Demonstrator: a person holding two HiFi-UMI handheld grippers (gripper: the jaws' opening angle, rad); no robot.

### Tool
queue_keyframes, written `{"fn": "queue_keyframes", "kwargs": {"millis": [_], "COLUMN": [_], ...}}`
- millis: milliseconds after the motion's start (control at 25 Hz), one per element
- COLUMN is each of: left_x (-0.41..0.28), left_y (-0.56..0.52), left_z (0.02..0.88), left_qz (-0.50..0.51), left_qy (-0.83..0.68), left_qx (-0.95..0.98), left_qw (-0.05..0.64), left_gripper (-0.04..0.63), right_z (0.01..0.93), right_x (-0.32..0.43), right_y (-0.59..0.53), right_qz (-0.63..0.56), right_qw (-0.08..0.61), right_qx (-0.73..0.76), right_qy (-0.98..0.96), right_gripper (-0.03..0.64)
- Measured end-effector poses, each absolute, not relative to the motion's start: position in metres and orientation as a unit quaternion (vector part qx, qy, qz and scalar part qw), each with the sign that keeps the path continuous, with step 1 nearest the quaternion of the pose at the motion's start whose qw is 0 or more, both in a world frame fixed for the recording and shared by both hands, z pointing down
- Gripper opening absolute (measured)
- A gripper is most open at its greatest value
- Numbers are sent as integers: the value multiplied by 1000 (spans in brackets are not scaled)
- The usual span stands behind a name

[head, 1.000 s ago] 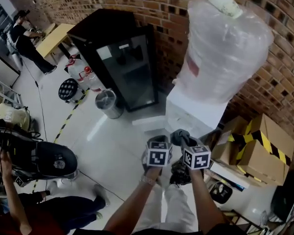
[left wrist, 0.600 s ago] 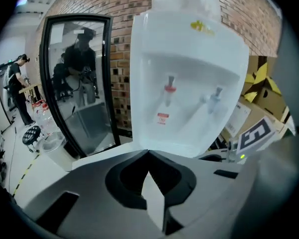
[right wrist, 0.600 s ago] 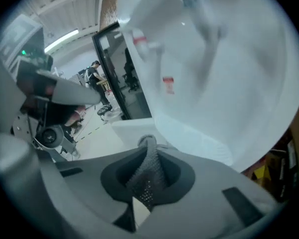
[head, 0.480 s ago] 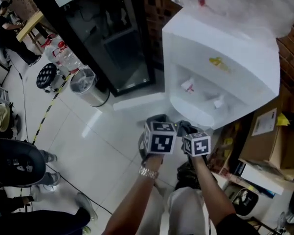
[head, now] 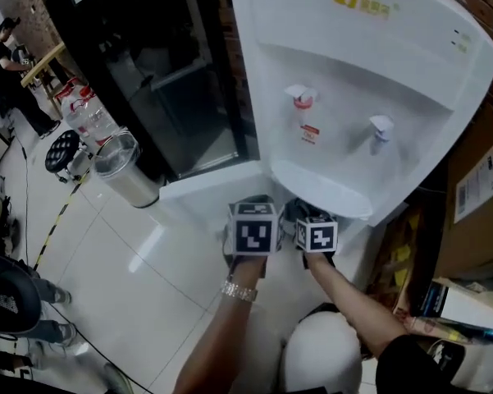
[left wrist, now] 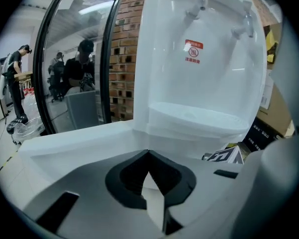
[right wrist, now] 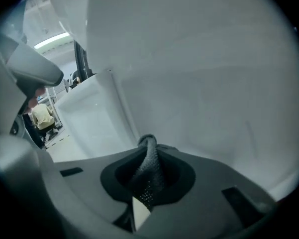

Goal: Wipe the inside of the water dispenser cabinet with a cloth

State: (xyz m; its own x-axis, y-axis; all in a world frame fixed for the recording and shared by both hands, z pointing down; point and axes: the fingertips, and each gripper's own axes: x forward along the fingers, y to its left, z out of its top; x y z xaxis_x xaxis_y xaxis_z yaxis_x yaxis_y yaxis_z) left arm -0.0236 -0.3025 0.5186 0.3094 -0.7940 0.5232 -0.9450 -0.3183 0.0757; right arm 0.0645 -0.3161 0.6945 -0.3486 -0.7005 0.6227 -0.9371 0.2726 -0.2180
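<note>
Fridge [head: 148, 72] and steel bin [head: 123, 171] stand left of the white water dispenser [head: 369, 72]. Low at its front, my right gripper [right wrist: 147, 183] pinches the dark cloth [right wrist: 149, 168]; my left gripper [left wrist: 151, 183] is closed and empty.

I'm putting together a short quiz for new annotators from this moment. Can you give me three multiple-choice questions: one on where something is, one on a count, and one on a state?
1. Where does the metal bin stand?
A. On a chair
B. On the floor by the black glass-door cabinet
C. On a shelf

2. How many taps does the water dispenser have?
A. One
B. Four
C. Two

3. What state is the right tool in?
A. Shut on a dark cloth
B. Open and empty
C. Shut on a bottle

Answers:
1 B: the head view shows it on the tiles beside that cabinet.
2 C: one is red-topped and one is pale.
3 A: the right gripper view shows the cloth pinched between its jaws.
</note>
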Motion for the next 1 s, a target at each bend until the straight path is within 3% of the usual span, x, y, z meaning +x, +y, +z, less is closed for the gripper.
{"fn": "queue_keyframes", "kwargs": {"millis": [200,440,760,880,1000], "left_x": [-21,-27,-25,-31,-34], "left_y": [-304,-304,-291,-292,-291], "left_z": [522,530,519,513,508], "left_qz": [196,232,212,202,203], "left_qy": [-544,-548,-542,-545,-550], "left_qx": [791,786,794,795,794], "left_qw": [199,168,173,173,162], "left_gripper": [3,3,3,3,3], "right_z": [652,626,723,775,788], "right_x": [74,67,78,70,63], "right_y": [-337,-358,-368,-349,-326], "right_qz": [216,98,184,268,344], "right_qw": [137,109,178,227,229], "right_qx": [588,620,609,571,545], "right_qy": [-768,-771,-750,-743,-730], "right_gripper": [28,28,28,28,28]}}
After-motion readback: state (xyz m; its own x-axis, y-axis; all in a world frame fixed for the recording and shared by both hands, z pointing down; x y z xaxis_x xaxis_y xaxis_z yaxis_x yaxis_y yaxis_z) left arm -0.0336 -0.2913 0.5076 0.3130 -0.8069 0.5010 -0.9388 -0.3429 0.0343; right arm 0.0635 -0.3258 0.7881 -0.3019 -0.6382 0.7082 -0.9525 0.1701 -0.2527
